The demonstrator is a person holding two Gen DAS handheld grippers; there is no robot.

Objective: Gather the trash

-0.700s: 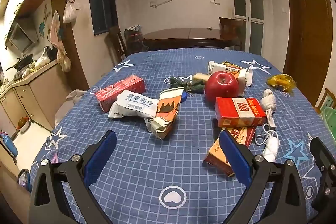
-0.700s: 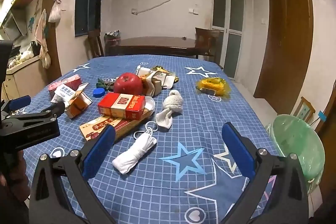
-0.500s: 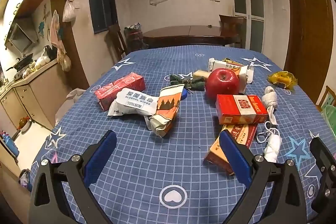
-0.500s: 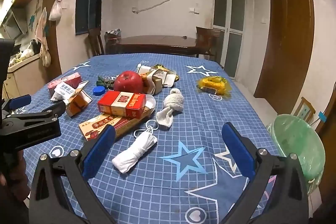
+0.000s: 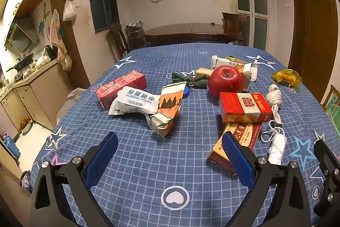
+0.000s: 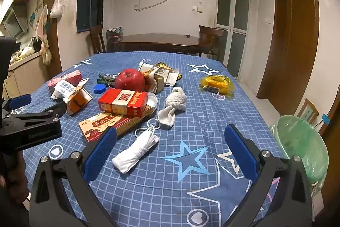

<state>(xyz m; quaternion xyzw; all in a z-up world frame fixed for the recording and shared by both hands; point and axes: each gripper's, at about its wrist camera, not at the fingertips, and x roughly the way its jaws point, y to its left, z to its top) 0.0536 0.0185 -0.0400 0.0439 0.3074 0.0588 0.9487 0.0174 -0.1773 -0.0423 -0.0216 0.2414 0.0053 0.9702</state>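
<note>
Left gripper (image 5: 169,155): black frame with blue pads, spread fully wide, nothing between the jaws, hovering over the near part of the blue checked tablecloth with stars (image 5: 148,154).
Ahead of left gripper, left side: white alcohol-wipes packet (image 5: 136,102) lying against a red plastic-wrapped carton (image 5: 121,87); a crumpled orange-and-white paper carton (image 5: 167,109) touches the packet's right end.
Ahead, right side: red-and-gold cigarette box (image 5: 244,107) resting on a long flat tan-and-red cardboard box (image 5: 238,142), whose near end lies just behind the right pad.
Farther ahead: shiny red apple (image 5: 225,81), touching the cigarette box's far edge; a dark green twisted wrapper (image 5: 189,80) to its left.
Far right of left gripper: knotted white cloth (image 5: 275,99), rolled white cord bundle (image 5: 276,146), yellow crinkled wrapper (image 5: 286,78).

Right gripper (image 6: 170,149): same build, jaws at their widest, holding nothing, above the cloth.
Between its pads: the rolled white cord bundle (image 6: 136,153), nearer the left pad, not touched.
Ahead: knotted white cloth (image 6: 173,104), cigarette box (image 6: 122,101) on the flat box (image 6: 110,124), apple (image 6: 129,80), small blue bottle cap (image 6: 99,88).
Ahead right: yellow wrapper (image 6: 216,83), well apart from the rest.
Right of right gripper: green plastic-lined bin (image 6: 301,146) beside the table edge.
Left of right gripper: the left gripper (image 6: 38,107), seen side-on.
</note>
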